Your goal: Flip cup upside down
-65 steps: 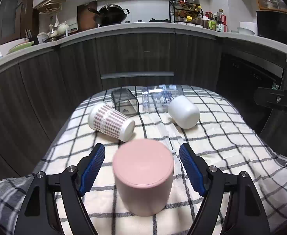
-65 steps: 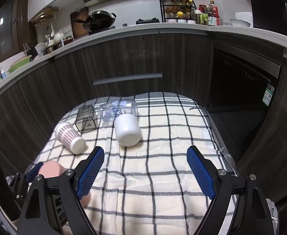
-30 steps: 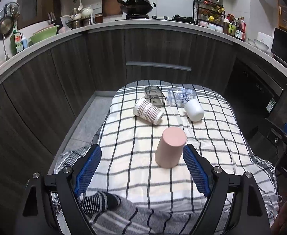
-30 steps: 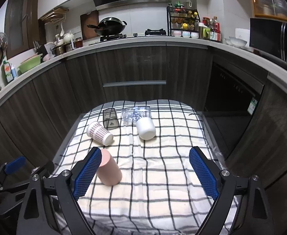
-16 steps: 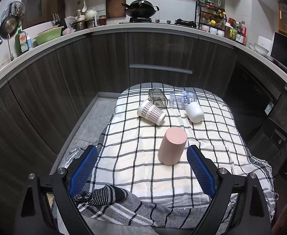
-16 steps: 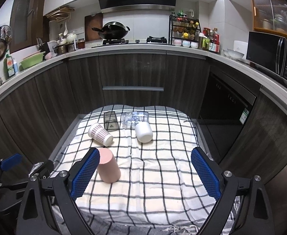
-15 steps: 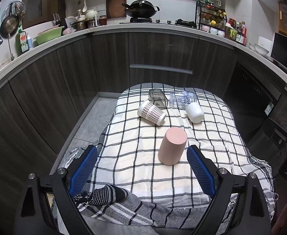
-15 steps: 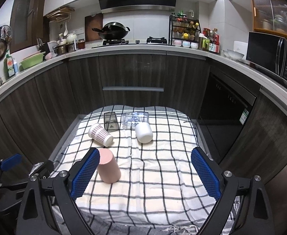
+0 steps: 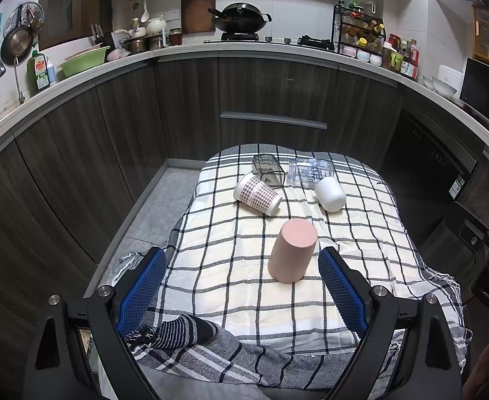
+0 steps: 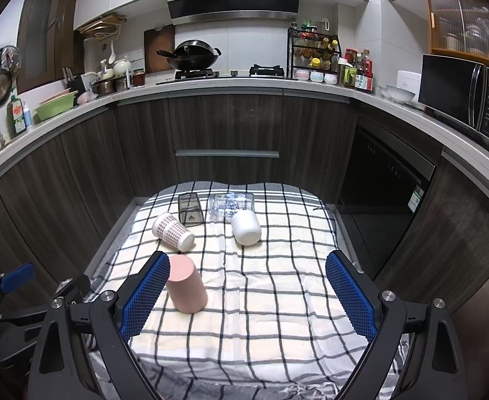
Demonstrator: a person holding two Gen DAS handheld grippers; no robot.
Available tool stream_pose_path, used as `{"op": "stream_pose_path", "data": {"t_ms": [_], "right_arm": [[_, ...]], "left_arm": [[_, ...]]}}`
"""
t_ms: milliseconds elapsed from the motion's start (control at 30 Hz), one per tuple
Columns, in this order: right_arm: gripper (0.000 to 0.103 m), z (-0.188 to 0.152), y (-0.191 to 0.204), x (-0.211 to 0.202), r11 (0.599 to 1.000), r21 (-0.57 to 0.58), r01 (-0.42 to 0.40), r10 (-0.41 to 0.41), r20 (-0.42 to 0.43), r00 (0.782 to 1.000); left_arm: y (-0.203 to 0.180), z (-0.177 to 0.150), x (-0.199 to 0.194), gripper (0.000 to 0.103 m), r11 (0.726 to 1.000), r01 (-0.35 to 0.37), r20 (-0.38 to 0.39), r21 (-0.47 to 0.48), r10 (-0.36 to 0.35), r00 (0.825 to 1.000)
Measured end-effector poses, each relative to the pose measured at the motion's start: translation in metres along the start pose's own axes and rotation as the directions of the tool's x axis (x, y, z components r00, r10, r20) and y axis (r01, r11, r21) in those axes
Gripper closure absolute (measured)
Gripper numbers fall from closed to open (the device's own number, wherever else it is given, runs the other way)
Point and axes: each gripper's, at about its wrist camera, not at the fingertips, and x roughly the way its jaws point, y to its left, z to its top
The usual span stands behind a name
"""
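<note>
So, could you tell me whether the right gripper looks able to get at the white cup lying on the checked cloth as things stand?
Probably yes. The right gripper is open and empty, and bare checked cloth lies between it and the white cup. The pink cup stands off to its left.

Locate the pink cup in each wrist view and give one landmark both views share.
Left wrist: pink cup stands upside down right of centre, between the open left gripper fingers.
Right wrist: pink cup sits lower left, beside the right gripper left finger.
Shared landmark: the white cup lying on its side behind it.
</note>
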Motion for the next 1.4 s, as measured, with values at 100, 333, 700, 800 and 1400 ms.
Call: {"op": "stream_pose_path", "data": {"t_ms": [100,333,700,800,1400], "right_arm": [[0.008,-0.0005,0.0005,0.0006,1.0,0.003,-0.002,0.002,-0.005,1.0],[0.008,-0.0013,0.0011,0.0003,1.0,0.009,-0.005,0.005,-0.009,1.0],[0.008,-0.0012,0.0007,0.0004,1.0,0.01,-0.005,0.005,-0.009,1.0],[0.008,-0.0011,0.0004,0.0004,1.0,0.01,-0.006,0.006,-0.009,1.0],[0.008,-0.0009,0.0003,0.0005,1.0,0.013,-0.007,0.007,-0.011,1.0]], "left_arm": [[-0.0004,-0.0008,-0.0002,0.009,1.0,0.001,-0.002,0.0,-0.001,1.0],[-0.0008,-0.0019,0.0002,0.009,1.0,0.003,-0.005,0.0,-0.003,1.0],[-0.0005,-0.0016,0.0004,0.009,1.0,0.003,-0.004,-0.001,-0.003,1.0],[-0.0005,-0.002,0.0009,0.009,1.0,0.005,-0.007,-0.002,-0.005,1.0],[-0.0022,-0.0052,0.003,0.009,1.0,0.004,-0.017,-0.001,-0.004,1.0]]}}
